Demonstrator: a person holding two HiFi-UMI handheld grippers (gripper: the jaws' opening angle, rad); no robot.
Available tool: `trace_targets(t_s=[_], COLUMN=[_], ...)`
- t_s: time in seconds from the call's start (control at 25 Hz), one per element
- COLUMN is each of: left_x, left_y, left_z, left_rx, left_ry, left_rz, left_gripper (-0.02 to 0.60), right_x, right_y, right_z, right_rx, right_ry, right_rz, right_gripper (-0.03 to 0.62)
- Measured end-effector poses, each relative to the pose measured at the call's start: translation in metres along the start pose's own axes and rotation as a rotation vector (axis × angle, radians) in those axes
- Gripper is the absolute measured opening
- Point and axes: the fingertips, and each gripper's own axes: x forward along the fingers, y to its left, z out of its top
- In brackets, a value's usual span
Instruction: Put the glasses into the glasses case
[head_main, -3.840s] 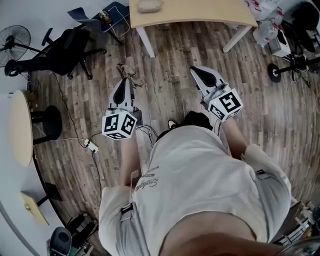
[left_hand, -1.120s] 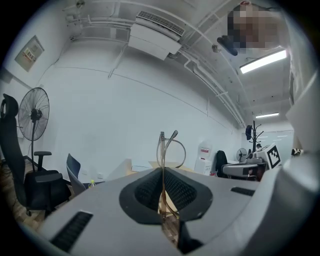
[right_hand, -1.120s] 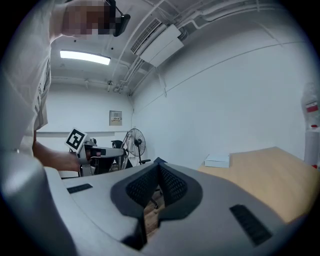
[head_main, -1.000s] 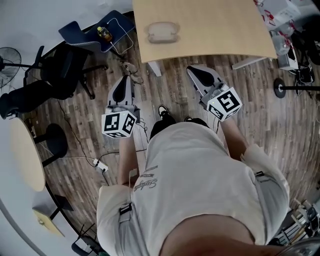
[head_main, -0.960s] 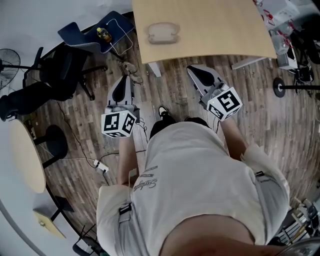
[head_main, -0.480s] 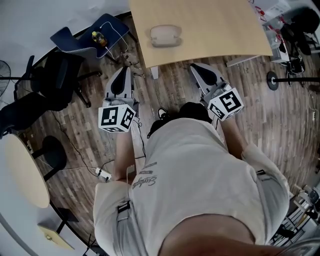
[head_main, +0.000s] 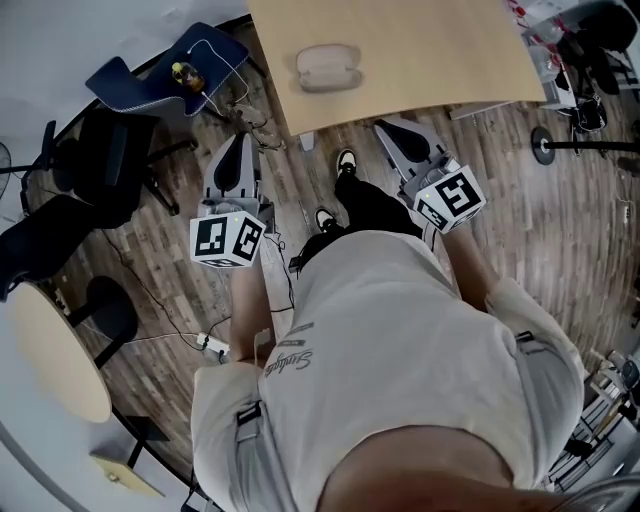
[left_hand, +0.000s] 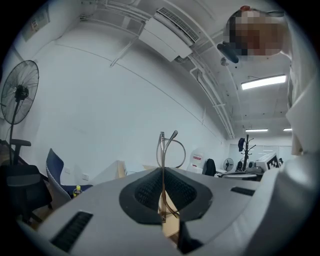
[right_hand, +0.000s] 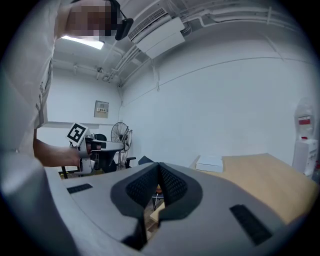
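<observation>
**A:** Which step is this?

**B:** The carry, I'd say. The left tongs are pinched shut on the glasses, a thin wire frame standing up out of the closed pads. The glasses case lies on the bench, near its front edge. Both tongs are short of that edge, over the floor.

**A:** And the right tongs?

**B:** Closed tight with nothing between them, just in front of the bench.

**A:** So what next?

**B:** Reach over the bench's front edge to the case. It looks shut from above, so the free right tongs would probably have to open it before the glasses go in.

**A:** Enough room?

**B:** The bench top around the case is bare. The tight spot is the bench's left corner, where a blue chair stands just beside it and cables trail on the floor below.
</observation>
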Motion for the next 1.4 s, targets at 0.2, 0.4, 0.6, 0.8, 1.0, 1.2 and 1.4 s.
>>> trace_targets(t_s=[0.2,0.4,0.6,0.8,1.0,1.2,1.4], left_x=[0.021,0.056,0.1,0.148,0.194,0.233,0.267], left_y=[0.009,0.025,0.04,0.047,0.042,0.043,0.035], left_z=[0.008,0.018,0.029,0.036,0.038,0.039,0.034], left_rx=[0.0,-0.001,-0.031,-0.016,0.001,0.017,0.01], left_ry=[0.007,0.016,0.014,0.03,0.044,0.068,0.084], left_rz=[0.011,0.033,0.047,0.07,0.062,0.051,0.022], left_gripper=[0.023,0.023,0.023,0.023,0.023,0.023,0.023], right_x=[0.031,0.064,0.094,0.114,0.125,0.132,0.132], right_y=[-0.016,-0.051,-0.096,-0.144,-0.186,-0.211,-0.231], right_z=[0.005,0.008,0.01,0.015,0.007,-0.001,-0.009], right_rx=[0.002,0.015,0.024,0.026,0.056,0.095,0.105], right_ry=[-0.028,-0.054,-0.071,-0.088,-0.094,-0.101,-0.091], right_rz=[0.027,0.042,0.054,0.054,0.036,0.024,0.02], right_gripper=[-0.005,-0.005,-0.005,-0.005,-0.005,-0.005,-0.005])
